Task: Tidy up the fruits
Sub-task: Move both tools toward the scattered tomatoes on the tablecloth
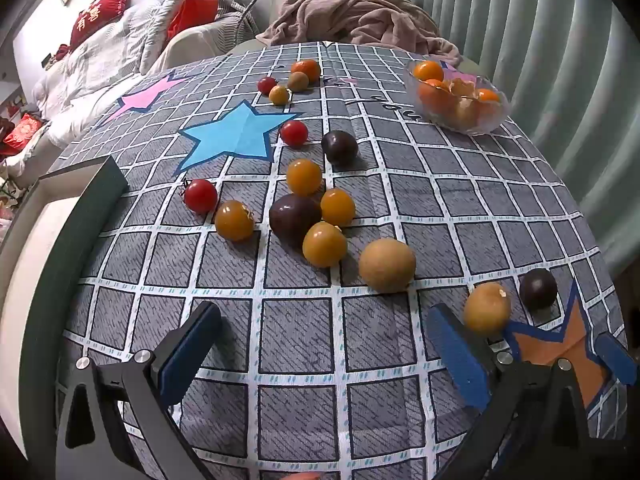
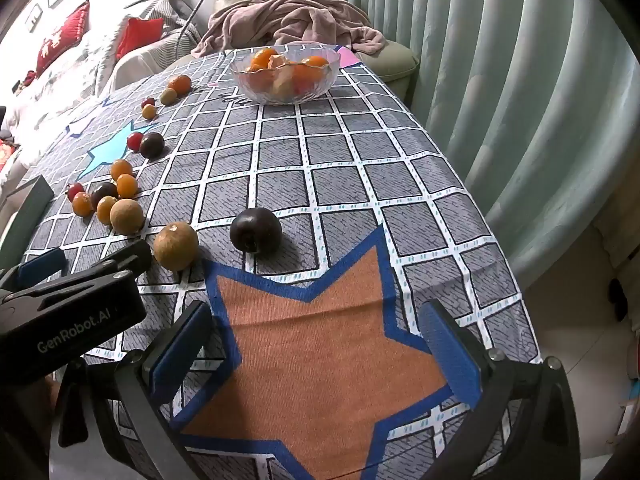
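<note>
Both hand-held grippers gape empty; loose fruits [image 1: 304, 176], orange, red, dark purple, perhaps plums, dot the cloth.

On the bench [image 1: 460, 184] lie three red tomatoes [image 1: 294, 133], three dark plums [image 1: 339, 147], one glass bowl [image 1: 460, 98].

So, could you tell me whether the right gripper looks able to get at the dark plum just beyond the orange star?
Probably yes. The right gripper is open and empty over the orange star, and the dark plum lies just ahead on bare cloth, apart from the tan fruit beside it.
</note>
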Demonstrator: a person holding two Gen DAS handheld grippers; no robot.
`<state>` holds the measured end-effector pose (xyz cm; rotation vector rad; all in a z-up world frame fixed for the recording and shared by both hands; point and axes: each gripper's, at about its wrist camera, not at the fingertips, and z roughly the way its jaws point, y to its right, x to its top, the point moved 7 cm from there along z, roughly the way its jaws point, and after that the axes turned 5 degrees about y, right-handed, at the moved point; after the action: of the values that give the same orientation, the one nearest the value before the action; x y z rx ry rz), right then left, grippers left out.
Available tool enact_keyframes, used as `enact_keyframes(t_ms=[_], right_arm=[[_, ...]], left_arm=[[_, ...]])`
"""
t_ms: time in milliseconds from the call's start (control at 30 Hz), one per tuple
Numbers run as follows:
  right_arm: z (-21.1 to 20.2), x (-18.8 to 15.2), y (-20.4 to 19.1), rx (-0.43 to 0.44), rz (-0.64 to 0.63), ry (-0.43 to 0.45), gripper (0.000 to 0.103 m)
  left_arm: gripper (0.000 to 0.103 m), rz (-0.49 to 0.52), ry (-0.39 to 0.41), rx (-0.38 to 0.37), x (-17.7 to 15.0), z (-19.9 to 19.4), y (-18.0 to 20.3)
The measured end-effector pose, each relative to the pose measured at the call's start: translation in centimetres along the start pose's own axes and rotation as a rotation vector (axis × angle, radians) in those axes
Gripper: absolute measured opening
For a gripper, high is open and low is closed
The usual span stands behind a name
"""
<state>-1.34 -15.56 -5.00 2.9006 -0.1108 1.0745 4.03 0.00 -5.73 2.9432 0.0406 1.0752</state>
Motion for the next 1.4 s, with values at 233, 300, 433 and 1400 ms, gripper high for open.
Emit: enact_keyframes(t_ms=[233,300,433,1400], right_arm=[[0.0,0.0,0.0,0.001,0.000,0.001,0.103],[0.0,0.2,0.1,0.004,0.000,-0.001,0.103],[0.1,0.0,0.0,0.009,-0.007,-0.022,0.103],[-9.2,-4.3,-5.2,0.189,0.020,-0.021,0.103]], left_arm=[[0.103,0.038,-0.006,-0.012,-0.5,-0.5,-0.5],[0.103,0.029,-0.021,-0.016,-0.7,-0.9,-1.0],[0.103,0.054,-0.023,-0.023,-0.8,-2.6,-2.2],[0.103,0.079,-0.064,-0.011,-9.1,-11.4,-9.3]])
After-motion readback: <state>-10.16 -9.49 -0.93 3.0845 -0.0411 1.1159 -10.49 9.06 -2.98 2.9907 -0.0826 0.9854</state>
